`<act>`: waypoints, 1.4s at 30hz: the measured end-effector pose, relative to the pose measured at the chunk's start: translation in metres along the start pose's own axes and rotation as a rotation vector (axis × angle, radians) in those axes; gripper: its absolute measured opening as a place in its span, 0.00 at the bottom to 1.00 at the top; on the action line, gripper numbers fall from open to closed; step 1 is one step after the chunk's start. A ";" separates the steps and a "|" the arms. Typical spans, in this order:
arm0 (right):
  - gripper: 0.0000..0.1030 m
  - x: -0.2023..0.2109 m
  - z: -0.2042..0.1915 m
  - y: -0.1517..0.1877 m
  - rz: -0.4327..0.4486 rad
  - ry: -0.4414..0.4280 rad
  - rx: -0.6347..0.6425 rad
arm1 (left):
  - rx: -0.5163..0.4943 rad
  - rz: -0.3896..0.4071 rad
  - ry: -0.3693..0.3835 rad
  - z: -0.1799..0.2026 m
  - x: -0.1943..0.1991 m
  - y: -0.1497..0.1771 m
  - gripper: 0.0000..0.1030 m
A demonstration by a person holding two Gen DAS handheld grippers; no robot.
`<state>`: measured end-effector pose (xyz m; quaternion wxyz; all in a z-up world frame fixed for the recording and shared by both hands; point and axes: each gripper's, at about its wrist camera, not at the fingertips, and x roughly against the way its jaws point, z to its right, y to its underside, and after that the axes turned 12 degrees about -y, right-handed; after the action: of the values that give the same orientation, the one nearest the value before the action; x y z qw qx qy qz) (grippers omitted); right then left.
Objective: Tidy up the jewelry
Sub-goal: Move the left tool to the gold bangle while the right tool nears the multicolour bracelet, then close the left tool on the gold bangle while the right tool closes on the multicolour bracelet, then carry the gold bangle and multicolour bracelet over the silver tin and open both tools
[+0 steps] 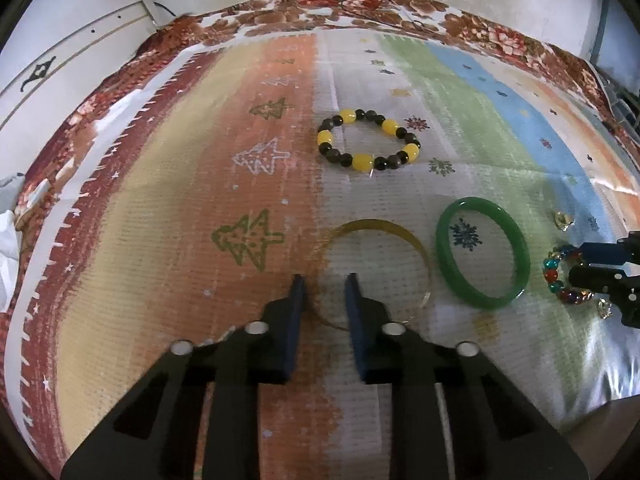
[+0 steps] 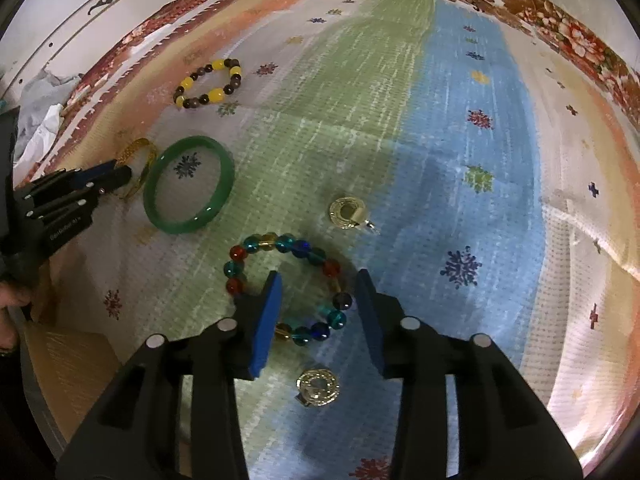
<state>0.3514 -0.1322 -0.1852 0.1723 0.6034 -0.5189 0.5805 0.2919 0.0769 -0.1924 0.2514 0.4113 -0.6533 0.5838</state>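
Note:
A thin amber bangle [image 1: 416,248] lies on the striped cloth; my left gripper [image 1: 325,280] is open, its fingers either side of the bangle's left rim. A green bangle [image 1: 520,248] lies to its right, a yellow-and-dark bead bracelet [image 1: 366,160] farther back. In the right wrist view my right gripper [image 2: 318,278] is open over a multicoloured glass bead bracelet [image 2: 296,246], straddling its right part. Two gold round earrings lie near it, one beyond [image 2: 348,212] and one [image 2: 318,386] between the finger bases. The green bangle [image 2: 228,176] and the left gripper [image 2: 120,174] show at left.
The striped cloth [image 1: 200,160] covers a floral-covered surface [image 1: 360,4] against a white wall. Crumpled white material [image 2: 40,132] lies at the left edge. The right gripper [image 1: 576,262] shows at the right of the left wrist view.

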 end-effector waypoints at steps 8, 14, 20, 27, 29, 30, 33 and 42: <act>0.11 0.004 0.004 0.002 0.015 0.030 -0.004 | 0.039 0.008 0.009 -0.007 0.002 0.001 0.02; 0.11 0.017 0.000 0.001 0.053 0.003 -0.005 | 0.055 0.011 0.009 -0.010 0.010 0.003 0.02; 0.11 0.031 -0.010 -0.001 0.084 0.002 0.009 | 0.069 0.029 0.007 -0.017 0.027 0.004 0.02; 0.11 0.046 -0.013 0.001 0.120 0.002 0.000 | 0.086 0.051 0.013 -0.022 0.043 0.005 0.02; 0.11 0.054 -0.018 0.001 0.137 -0.001 0.007 | 0.083 0.060 0.018 -0.022 0.050 0.005 0.02; 0.11 0.059 -0.021 0.002 0.145 -0.001 0.013 | 0.079 0.067 0.019 -0.022 0.054 0.005 0.02; 0.11 0.069 -0.031 0.005 0.158 0.002 0.022 | 0.076 0.086 0.027 -0.023 0.070 0.006 0.02; 0.11 0.099 -0.060 0.014 0.196 0.008 0.067 | 0.068 0.113 0.050 -0.022 0.103 0.017 0.02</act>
<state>0.2869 -0.1311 -0.0881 0.0963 0.5527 -0.5552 0.6140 0.2198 0.0724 -0.1146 0.2200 0.3675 -0.6488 0.6290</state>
